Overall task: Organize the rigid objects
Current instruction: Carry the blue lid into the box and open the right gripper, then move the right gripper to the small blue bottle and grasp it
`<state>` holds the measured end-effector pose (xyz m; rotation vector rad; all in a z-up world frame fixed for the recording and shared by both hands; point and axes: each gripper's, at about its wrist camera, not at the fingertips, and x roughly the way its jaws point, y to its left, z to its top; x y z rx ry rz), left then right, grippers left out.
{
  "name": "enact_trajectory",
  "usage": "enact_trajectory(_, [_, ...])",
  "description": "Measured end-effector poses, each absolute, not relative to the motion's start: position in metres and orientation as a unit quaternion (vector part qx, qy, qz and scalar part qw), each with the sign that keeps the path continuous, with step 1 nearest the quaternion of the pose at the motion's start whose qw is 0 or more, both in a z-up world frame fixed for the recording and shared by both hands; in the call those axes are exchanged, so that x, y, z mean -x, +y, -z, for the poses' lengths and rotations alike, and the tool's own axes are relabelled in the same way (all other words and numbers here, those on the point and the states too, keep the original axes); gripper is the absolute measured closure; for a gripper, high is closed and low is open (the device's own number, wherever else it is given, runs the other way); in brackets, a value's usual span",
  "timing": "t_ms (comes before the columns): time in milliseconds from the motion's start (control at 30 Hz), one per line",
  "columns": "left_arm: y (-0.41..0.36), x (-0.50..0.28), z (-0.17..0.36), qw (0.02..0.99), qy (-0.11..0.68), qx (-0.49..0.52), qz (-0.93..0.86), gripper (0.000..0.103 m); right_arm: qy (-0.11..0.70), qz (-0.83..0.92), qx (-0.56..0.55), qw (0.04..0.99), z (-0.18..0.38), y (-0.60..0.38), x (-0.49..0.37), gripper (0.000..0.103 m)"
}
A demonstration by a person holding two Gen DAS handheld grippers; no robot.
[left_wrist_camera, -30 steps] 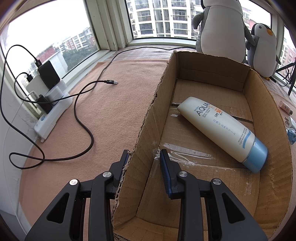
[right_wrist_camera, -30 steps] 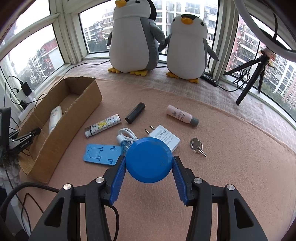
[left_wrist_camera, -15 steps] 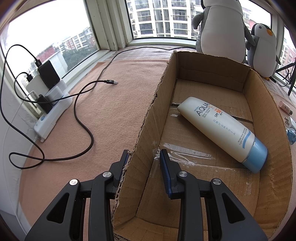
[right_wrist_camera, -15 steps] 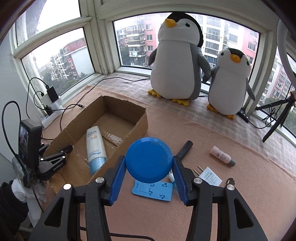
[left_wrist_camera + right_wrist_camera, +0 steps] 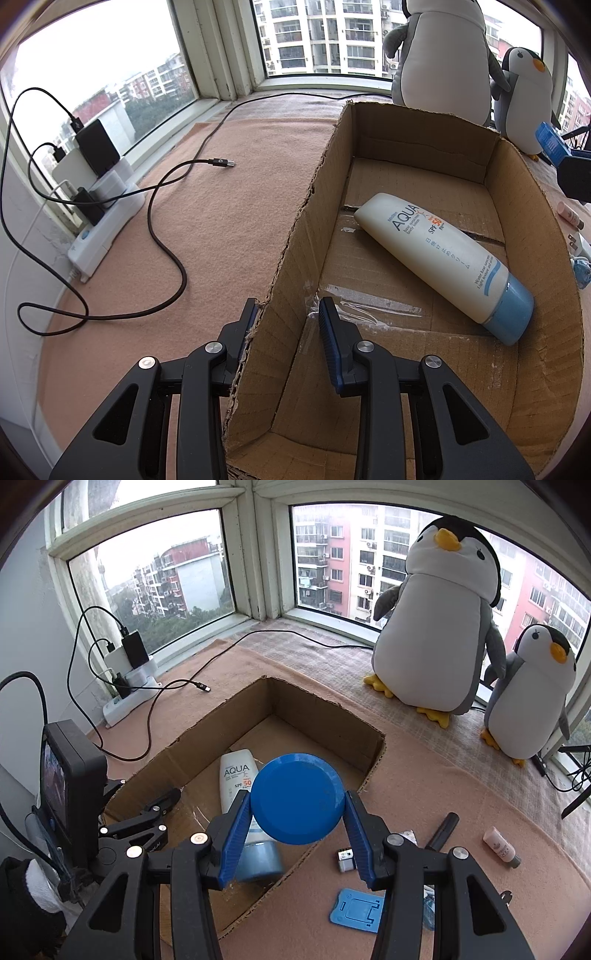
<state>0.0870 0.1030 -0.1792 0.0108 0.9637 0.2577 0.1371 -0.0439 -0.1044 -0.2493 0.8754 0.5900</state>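
Right gripper (image 5: pixel 298 821) has swung across from above the loose items to above the cardboard box (image 5: pixel 325 705), carrying its load; left gripper (image 5: pixel 286 332) has not shifted. Right jaws stand part-way apart, clamped on a round blue lid (image 5: pixel 298 798), pads pressing on its rim at either side, flat face toward the camera. Left jaws are at their narrowest, pinching the box's near-left wall, one finger outside, one inside, steadying it.

Key relation: the lid hangs over the box's near end, box floor directly below and beyond it. Right hand is the one carrying; left only braces. Judged next: lower and release into the box.

Lid is a disc, no real long axis; held on edge, face upright-ish.

Already in the box: AQUA sunscreen tube (image 5: pixel 443 258), lying flat, long axis roughly along the box, blue cap toward the near end, partly beneath the lid in the right wrist view. Free floor lies at the far end and to the tube's left.

Outside, to the right on the pink mat (image 5: pixel 443 775): blue phone stand (image 5: pixel 356 910), black cylinder (image 5: pixel 442 830), small pink bottle (image 5: pixel 500 847), white plug adapter (image 5: pixel 345 860).
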Motion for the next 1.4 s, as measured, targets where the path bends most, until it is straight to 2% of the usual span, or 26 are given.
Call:
enact_trajectory(600, [0.103,-0.087,0.179,0.878,0.462,-0.005,-0.124,0.073,0.439,-0.289,0.129,0.841,0.125,-0.019,-0.154,0.056])
enact_trajectory(667, [0.103,-0.087,0.179,0.878,0.462,-0.005,-0.123,0.073,0.435,-0.289,0.131,0.843,0.124,-0.018,-0.152,0.043])
enact_trajectory(733, [0.104,-0.087,0.180,0.878,0.462,-0.005,-0.124,0.073,0.431,-0.287,0.131,0.845,0.121,-0.019,-0.150,0.040])
enact_trajectory(1400, [0.104,-0.087,0.180,0.878,0.462,-0.004,-0.123,0.073,0.427,-0.239,0.070,0.869,0.104,-0.118,-0.135,0.040])
